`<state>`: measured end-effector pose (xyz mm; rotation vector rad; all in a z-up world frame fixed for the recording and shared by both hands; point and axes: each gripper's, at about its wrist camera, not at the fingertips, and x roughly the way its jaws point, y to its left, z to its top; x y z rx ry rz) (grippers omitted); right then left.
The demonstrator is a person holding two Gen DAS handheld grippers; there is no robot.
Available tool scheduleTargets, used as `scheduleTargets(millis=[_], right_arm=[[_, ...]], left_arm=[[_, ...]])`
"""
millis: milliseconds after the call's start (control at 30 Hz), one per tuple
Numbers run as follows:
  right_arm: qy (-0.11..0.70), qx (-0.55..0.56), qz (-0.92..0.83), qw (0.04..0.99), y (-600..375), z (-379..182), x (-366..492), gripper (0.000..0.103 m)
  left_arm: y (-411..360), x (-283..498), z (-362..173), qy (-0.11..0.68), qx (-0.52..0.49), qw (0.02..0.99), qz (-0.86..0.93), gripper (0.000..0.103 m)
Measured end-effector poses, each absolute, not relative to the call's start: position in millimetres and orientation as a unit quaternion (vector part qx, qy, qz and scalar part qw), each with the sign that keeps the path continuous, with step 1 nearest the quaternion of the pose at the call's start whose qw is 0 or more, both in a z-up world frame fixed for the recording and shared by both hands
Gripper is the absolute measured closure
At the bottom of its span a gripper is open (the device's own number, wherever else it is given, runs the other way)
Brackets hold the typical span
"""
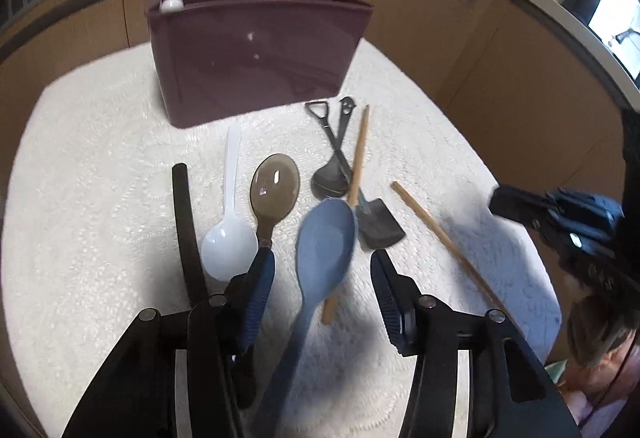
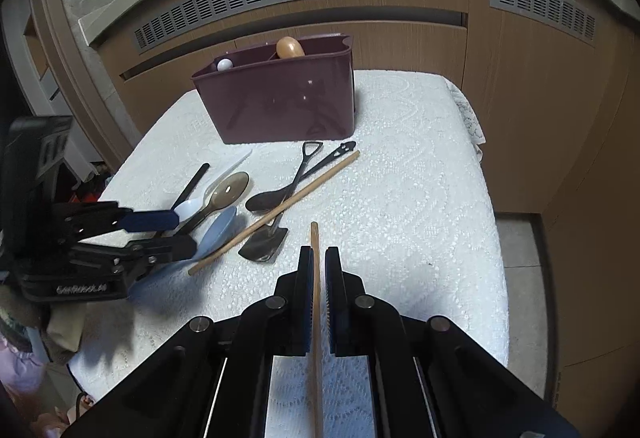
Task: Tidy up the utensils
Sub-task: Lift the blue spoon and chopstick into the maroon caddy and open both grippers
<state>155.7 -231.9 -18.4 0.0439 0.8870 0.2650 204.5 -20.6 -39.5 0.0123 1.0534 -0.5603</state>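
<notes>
While both claws hover low over the white-covered table, the scene reads:

Left claw: spread wide, fingers either side of the blue spoon without clearly touching it; the spoon looks blurred and tilted.

Right claw: pressed together on a wooden chopstick, which runs lengthwise between its pads.

Second chopstick: lies diagonally on the table, across the black shovel-shaped spoon.

Other utensils: white plastic spoon, translucent brown spoon, dark spoon, all flat near the left claw.

Holder: maroon caddy at the table's far side, two rounded handles poking above its rim.
</notes>
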Motion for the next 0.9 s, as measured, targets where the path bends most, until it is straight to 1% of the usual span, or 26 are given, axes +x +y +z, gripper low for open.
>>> scheduleTargets(millis=[133,233,300,333,367,400,500,633,700,733,767,833,900], right_arm=[[0.436,0.019,0.129,0.89,-235.5,-25.9,154.6,0.098],[0.44,0.021,0.123,0.889,-241.9,-30.2,153.8,0.098],[0.441,0.017,0.123,0.889,-244.1,-31.6,151.2,0.098],[0.441,0.015,0.125,0.889,-244.8,-31.6,149.7,0.097],[0.443,0.012,0.128,0.887,-244.9,-32.2,148.2,0.097],[0.445,0.01,0.131,0.886,-244.9,-33.2,146.9,0.097],[0.454,0.012,0.139,0.88,-243.5,-37.4,146.8,0.096],[0.469,0.013,0.157,0.869,-231.8,-44.4,155.3,0.096],[0.475,0.006,0.157,0.866,-222.0,-49.2,163.5,0.09],[0.478,0.002,0.156,0.865,-217.9,-52.3,167.0,0.085],[0.483,-0.005,0.155,0.862,-212.5,-56.5,171.5,0.084],[0.488,-0.024,0.147,0.86,-203.4,-63.4,176.8,0.084],[0.479,-0.059,0.132,0.866,-193.0,-62.3,176.3,0.094]], left_arm=[[-35.1,223.2,-47.7,0.511,0.011,0.814,-0.274,0.052],[-49.2,228.7,-55.7,0.538,0.016,0.791,-0.292,0.052],[-59.1,228.2,-56.2,0.533,0.042,0.793,-0.294,0.053],[-61.3,226.9,-55.5,0.532,0.047,0.793,-0.294,0.054],[-61.5,225.8,-55.3,0.533,0.046,0.792,-0.295,0.063],[-60.0,223.7,-55.0,0.533,0.046,0.793,-0.292,0.067],[-46.9,212.3,-54.4,0.514,0.03,0.816,-0.263,0.067],[-24.4,186.9,-46.4,0.463,0.008,0.861,-0.209,0.067],[-12.5,175.9,-40.1,0.443,-0.01,0.875,-0.196,0.067],[-4.3,168.8,-35.6,0.435,-0.021,0.88,-0.189,0.067],[-0.4,163.8,-32.5,0.429,-0.029,0.884,-0.185,0.067],[4.4,157.0,-26.0,0.415,-0.034,0.892,-0.178,0.067],[10.7,153.6,-17.7,0.4,-0.031,0.9,-0.172,0.067]])
